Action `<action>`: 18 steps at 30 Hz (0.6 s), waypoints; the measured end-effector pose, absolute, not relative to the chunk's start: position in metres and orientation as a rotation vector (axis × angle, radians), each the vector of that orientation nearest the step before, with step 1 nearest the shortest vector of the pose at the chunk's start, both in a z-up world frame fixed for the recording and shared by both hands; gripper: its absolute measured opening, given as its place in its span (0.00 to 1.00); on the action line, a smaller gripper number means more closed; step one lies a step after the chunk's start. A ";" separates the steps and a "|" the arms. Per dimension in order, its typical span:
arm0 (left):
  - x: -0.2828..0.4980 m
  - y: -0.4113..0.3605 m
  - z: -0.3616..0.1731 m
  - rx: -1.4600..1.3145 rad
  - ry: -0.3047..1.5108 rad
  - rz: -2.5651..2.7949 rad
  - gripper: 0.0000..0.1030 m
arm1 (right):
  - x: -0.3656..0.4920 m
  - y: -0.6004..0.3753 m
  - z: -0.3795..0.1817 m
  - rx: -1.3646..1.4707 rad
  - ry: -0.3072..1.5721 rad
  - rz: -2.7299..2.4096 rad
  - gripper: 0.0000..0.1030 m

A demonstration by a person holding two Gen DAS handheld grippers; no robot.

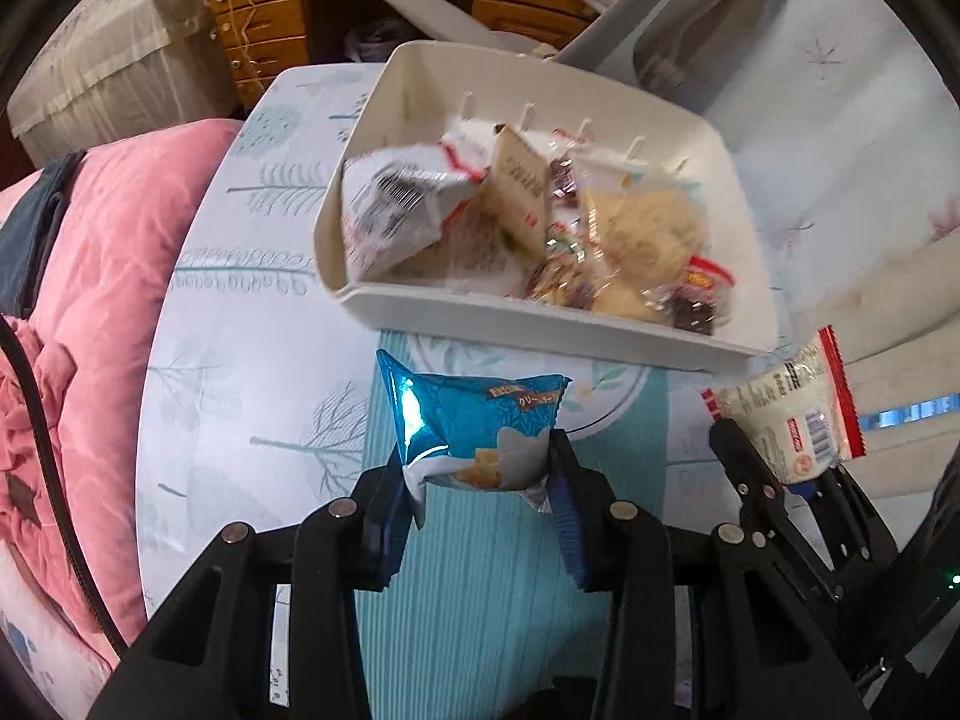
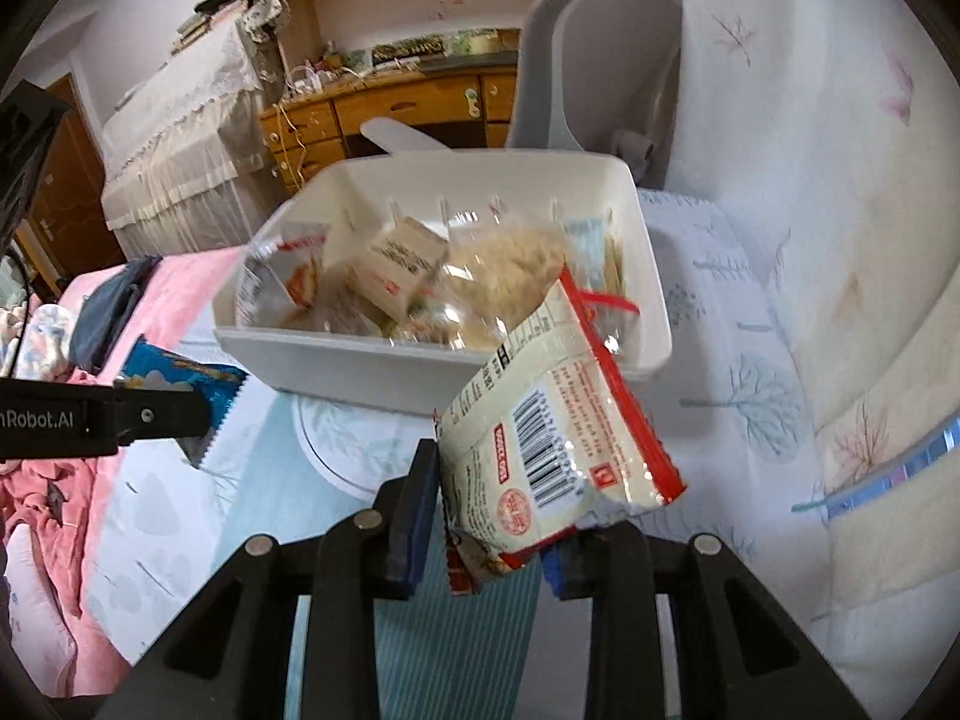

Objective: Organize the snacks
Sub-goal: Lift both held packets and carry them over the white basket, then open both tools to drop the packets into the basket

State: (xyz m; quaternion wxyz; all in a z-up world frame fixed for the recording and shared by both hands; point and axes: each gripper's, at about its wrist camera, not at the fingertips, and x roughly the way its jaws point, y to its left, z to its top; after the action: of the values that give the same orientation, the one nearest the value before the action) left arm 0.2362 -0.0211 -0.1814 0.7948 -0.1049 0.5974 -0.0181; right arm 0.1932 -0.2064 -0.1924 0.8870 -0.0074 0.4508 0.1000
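A white plastic bin (image 1: 540,315) (image 2: 420,369) sits on the bed and holds several snack packets. My left gripper (image 1: 480,474) is shut on a shiny blue snack packet (image 1: 474,420), held above the sheet just in front of the bin; it also shows at the left of the right wrist view (image 2: 180,381). My right gripper (image 2: 498,516) is shut on a cream and red snack packet (image 2: 552,444) with a barcode, raised near the bin's front right corner; the packet shows in the left wrist view (image 1: 792,414).
A pink quilt (image 1: 72,330) lies to the left. A grey chair (image 2: 600,60) and a wooden desk with drawers (image 2: 384,108) stand behind the bin. A white floral pillow or cover (image 2: 840,180) rises on the right. A teal striped cloth (image 1: 480,600) lies below the grippers.
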 end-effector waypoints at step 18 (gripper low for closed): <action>0.309 -0.042 -0.138 -0.234 1.244 -0.074 0.39 | 0.257 -0.229 -0.164 -0.053 0.886 0.213 0.30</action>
State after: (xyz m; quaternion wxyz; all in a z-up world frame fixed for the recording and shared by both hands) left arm 0.3090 -0.0417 -0.1383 0.8056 -0.1092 0.5812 -0.0345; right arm 0.2568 -0.2289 -0.1636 0.8978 -0.0254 0.4276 0.1026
